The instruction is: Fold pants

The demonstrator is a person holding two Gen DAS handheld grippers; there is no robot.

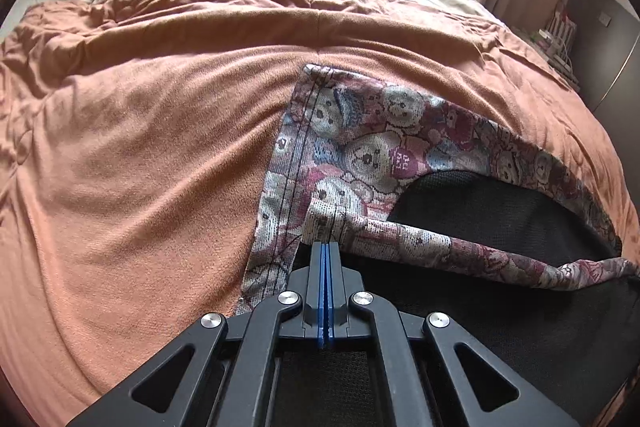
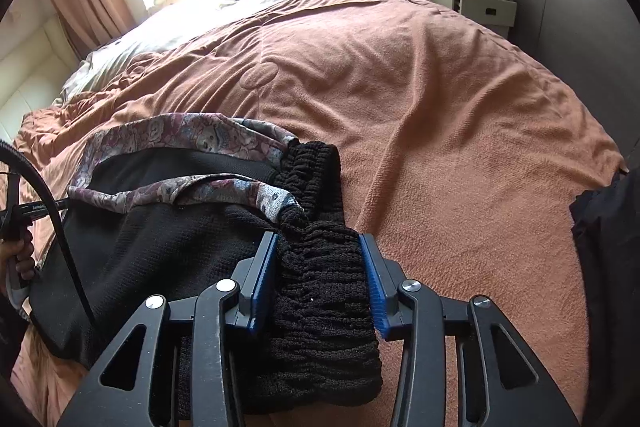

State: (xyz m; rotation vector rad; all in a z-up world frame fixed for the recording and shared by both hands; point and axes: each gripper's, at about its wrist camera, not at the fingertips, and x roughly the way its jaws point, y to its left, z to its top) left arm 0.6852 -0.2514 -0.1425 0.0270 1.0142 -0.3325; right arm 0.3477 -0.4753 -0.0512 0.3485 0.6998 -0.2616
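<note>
Pants (image 1: 500, 239): black knit, teddy-bear print trim, lying rumpled on the bed's orange blanket (image 1: 140, 147). Left tongs (image 1: 325, 247) clamped on printed hem. Right tongs (image 2: 320, 267) apart, straddling black ribbed waistband (image 2: 320, 299).

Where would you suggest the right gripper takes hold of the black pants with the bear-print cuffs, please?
On the gathered black ribbed waistband, approached end-on from the near edge of the orange bedspread. That bunched band already lies between the open blue fingers of the right gripper. The left gripper is pinching a bear-print cuff.
</note>
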